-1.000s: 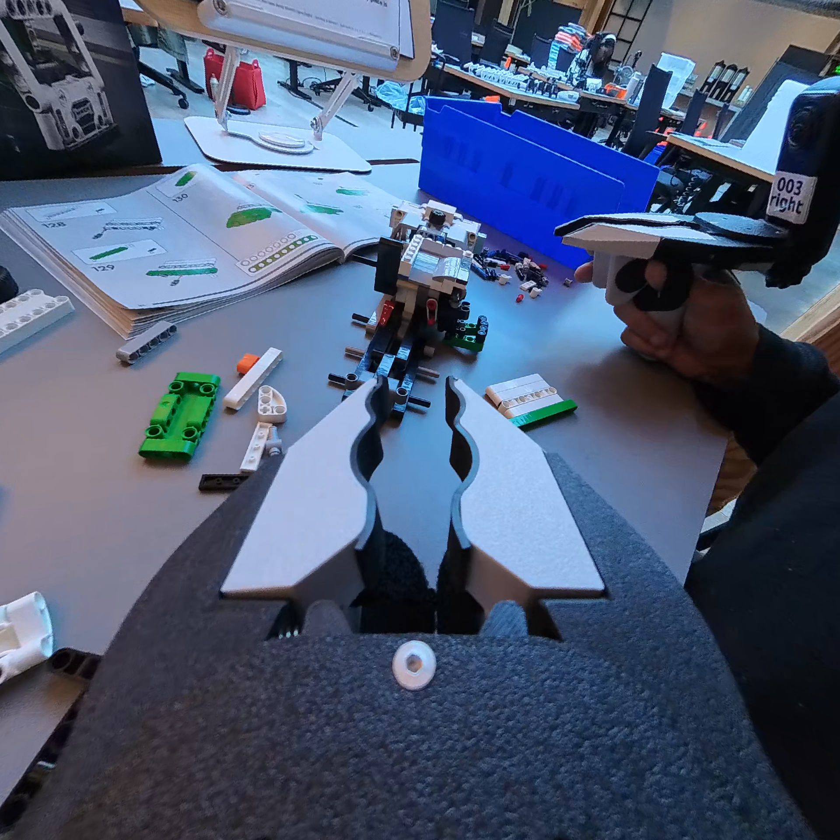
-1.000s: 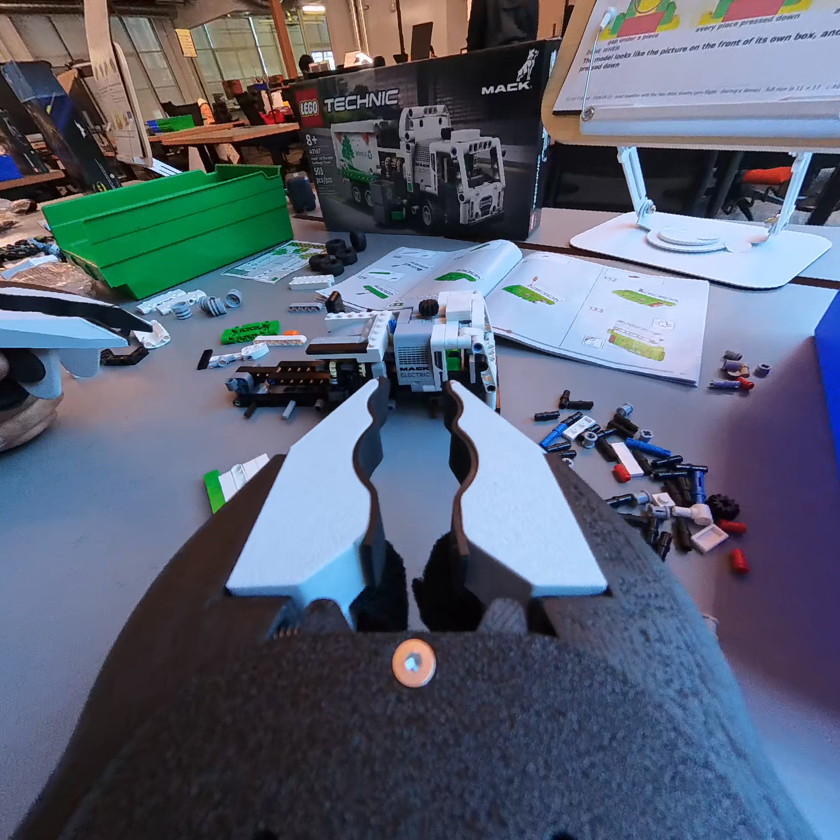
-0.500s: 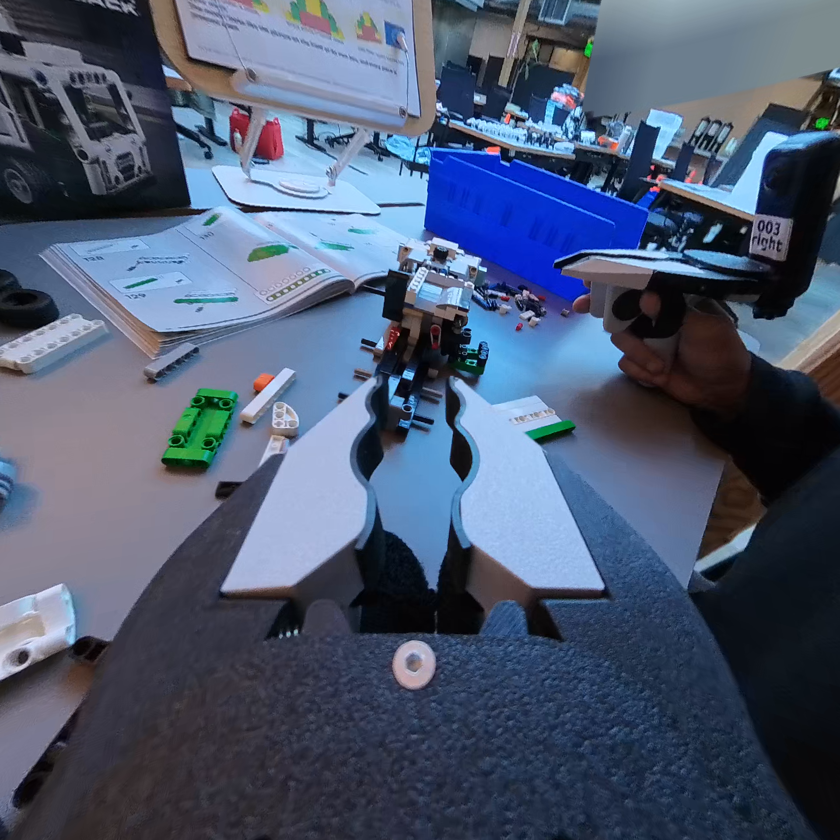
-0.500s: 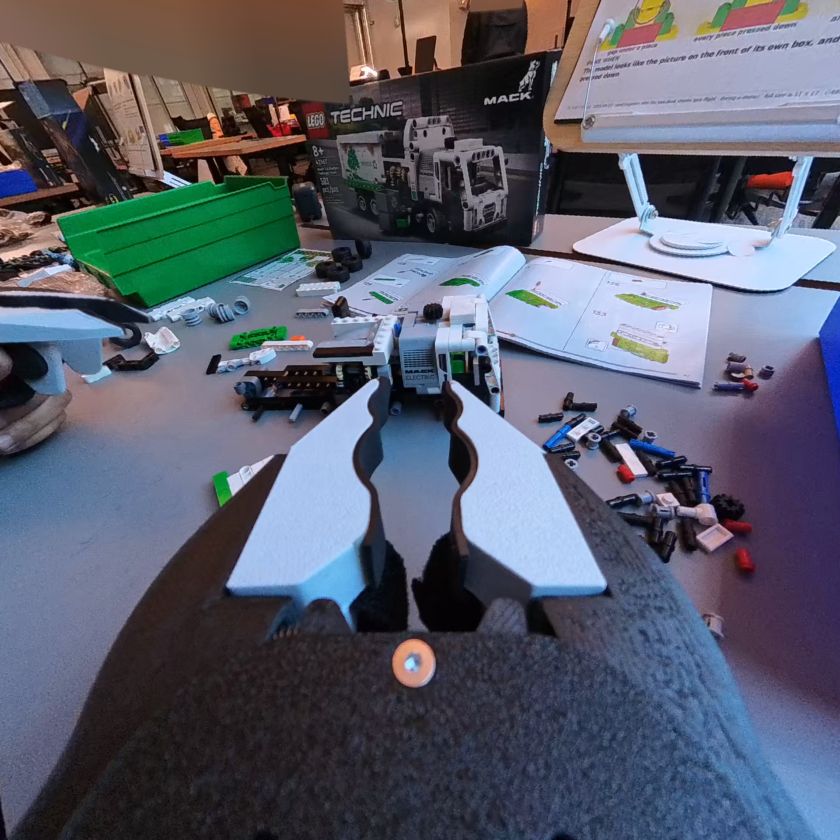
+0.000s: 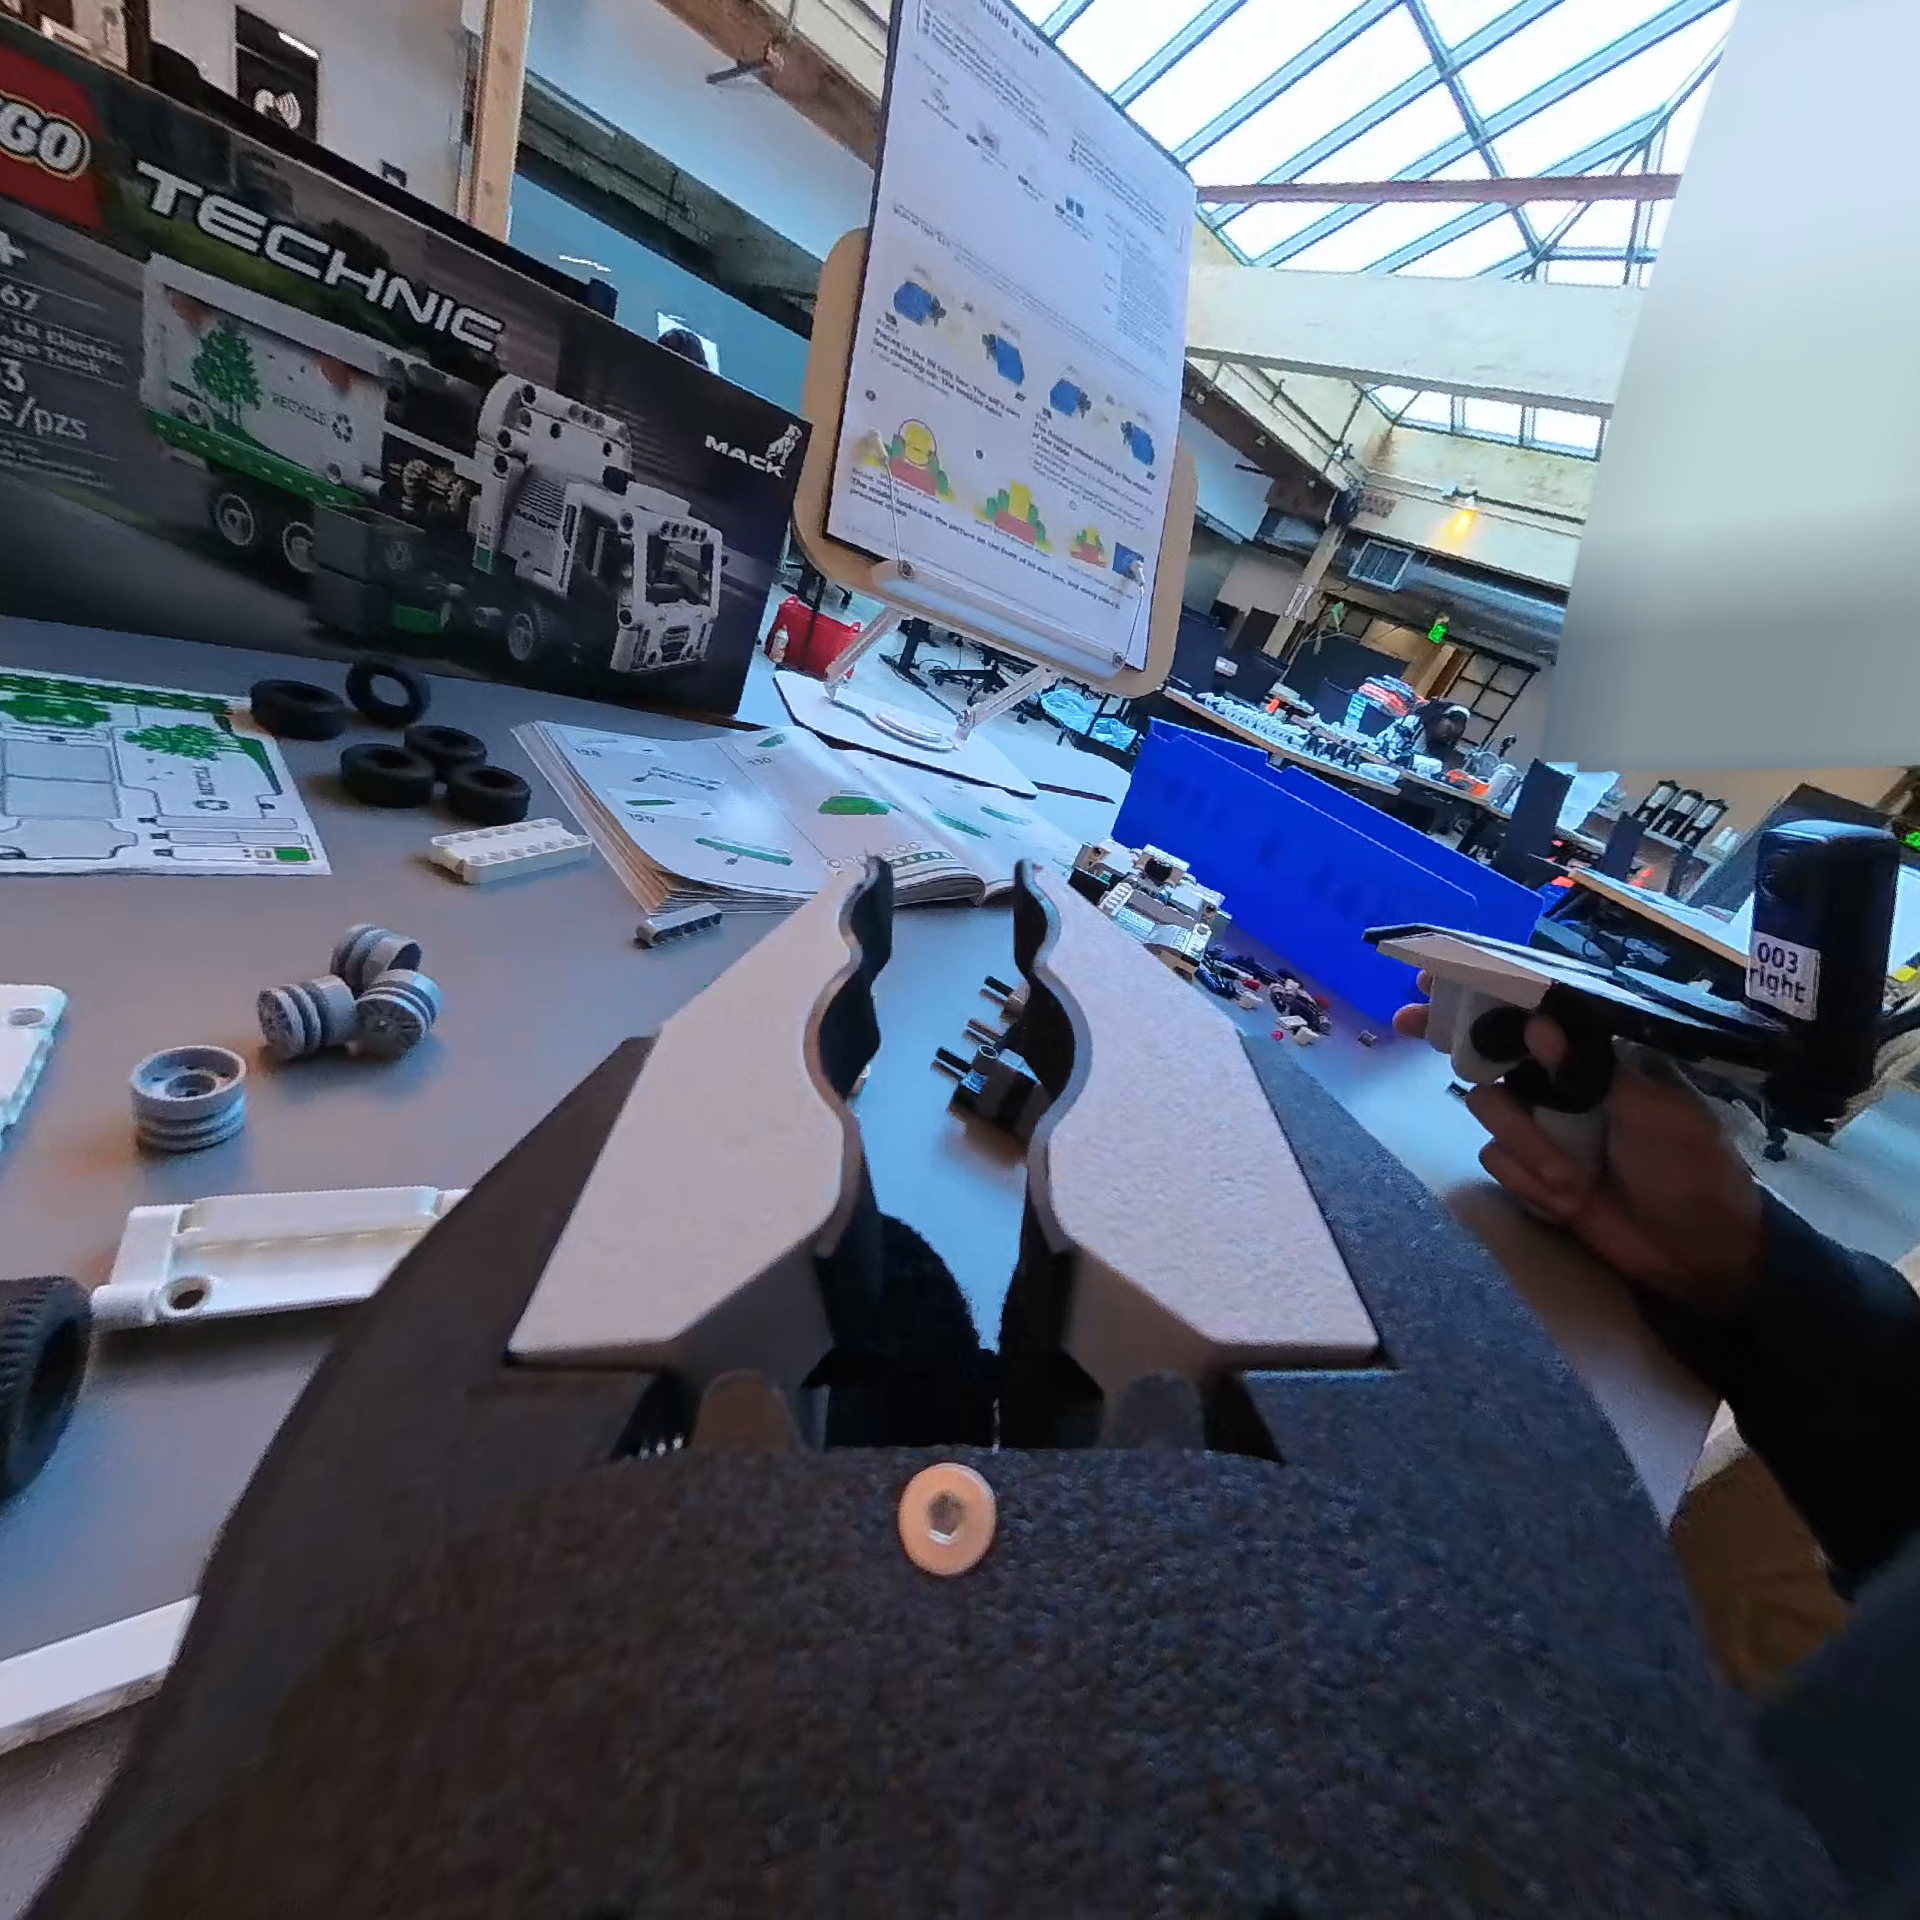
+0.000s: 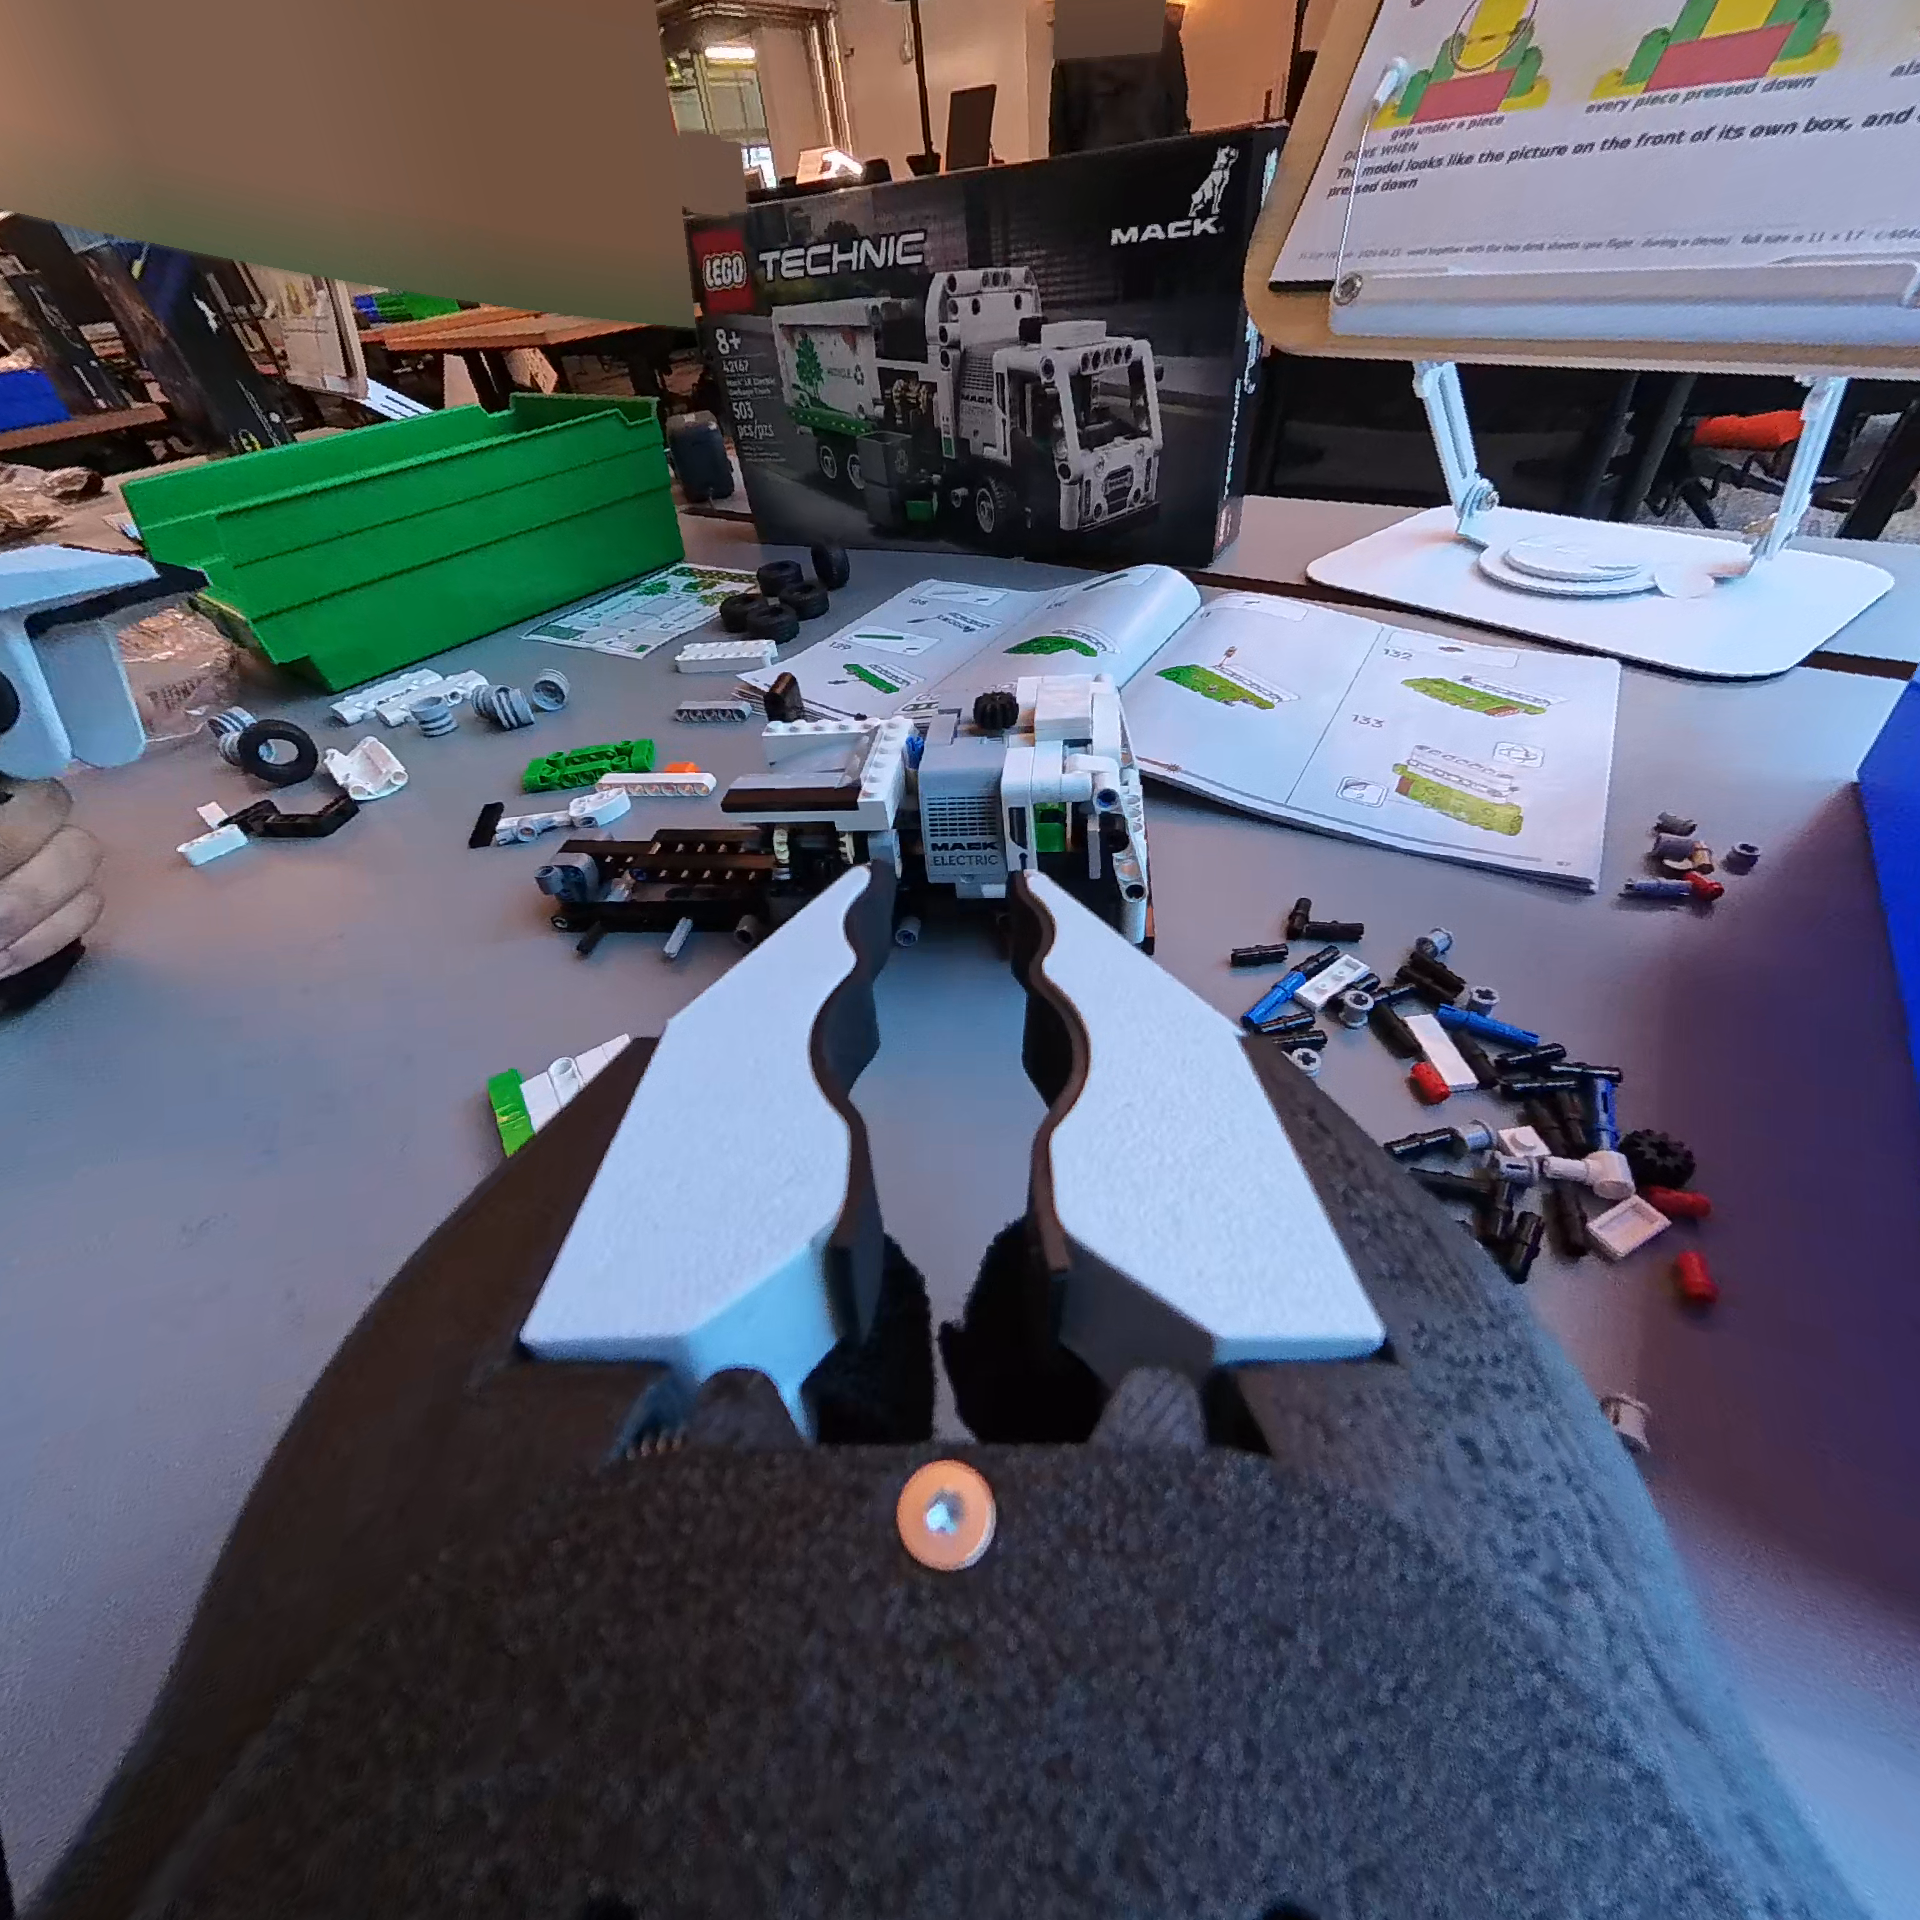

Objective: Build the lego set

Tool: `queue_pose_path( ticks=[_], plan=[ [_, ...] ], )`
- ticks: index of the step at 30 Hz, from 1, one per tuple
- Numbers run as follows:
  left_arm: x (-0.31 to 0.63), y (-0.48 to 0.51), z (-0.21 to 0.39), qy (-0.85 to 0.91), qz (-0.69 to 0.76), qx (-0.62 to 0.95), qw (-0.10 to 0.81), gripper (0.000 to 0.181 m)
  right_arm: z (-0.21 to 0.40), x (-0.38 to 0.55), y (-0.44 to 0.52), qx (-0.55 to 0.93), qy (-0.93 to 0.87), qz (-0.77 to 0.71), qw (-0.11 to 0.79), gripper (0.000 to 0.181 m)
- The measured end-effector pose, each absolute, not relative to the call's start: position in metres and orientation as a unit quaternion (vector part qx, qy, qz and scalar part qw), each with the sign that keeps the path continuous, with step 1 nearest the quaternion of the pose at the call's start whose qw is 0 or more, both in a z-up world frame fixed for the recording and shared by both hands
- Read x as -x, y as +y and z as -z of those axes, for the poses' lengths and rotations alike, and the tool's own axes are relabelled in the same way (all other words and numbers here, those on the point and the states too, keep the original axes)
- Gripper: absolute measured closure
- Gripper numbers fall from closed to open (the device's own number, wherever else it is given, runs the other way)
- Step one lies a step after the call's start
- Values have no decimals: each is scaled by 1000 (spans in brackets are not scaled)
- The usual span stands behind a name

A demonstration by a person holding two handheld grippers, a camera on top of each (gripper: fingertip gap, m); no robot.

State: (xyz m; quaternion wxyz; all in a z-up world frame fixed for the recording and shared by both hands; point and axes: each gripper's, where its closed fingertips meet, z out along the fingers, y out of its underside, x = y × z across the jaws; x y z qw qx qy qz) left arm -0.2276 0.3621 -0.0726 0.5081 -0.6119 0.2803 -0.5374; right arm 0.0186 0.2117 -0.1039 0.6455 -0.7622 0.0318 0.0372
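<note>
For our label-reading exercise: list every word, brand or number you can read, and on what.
I won't quote writing; it stands on:
Dark set box: brand print.
Open booklet: step numbers.
Sheet on stand: lines of print.
Truck model: grille print.
Right tool: white sticker.
Sticker sheet: too small.

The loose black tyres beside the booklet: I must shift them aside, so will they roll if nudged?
The tyres lie mostly flat, so they would probably slide. The upright one may roll. They look rubbery and light.
</note>
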Motion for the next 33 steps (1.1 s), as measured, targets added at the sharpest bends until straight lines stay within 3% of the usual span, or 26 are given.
queue_pose_path(
  ticks=[27,33],
  plan=[
    [217,352,76,313,543,609,486,160,102,-15,210,759,21,-31,650,161],
    [224,358,73,296,532,610,507,161,94,-44,193,748,72,33,659,158]
  ],
)
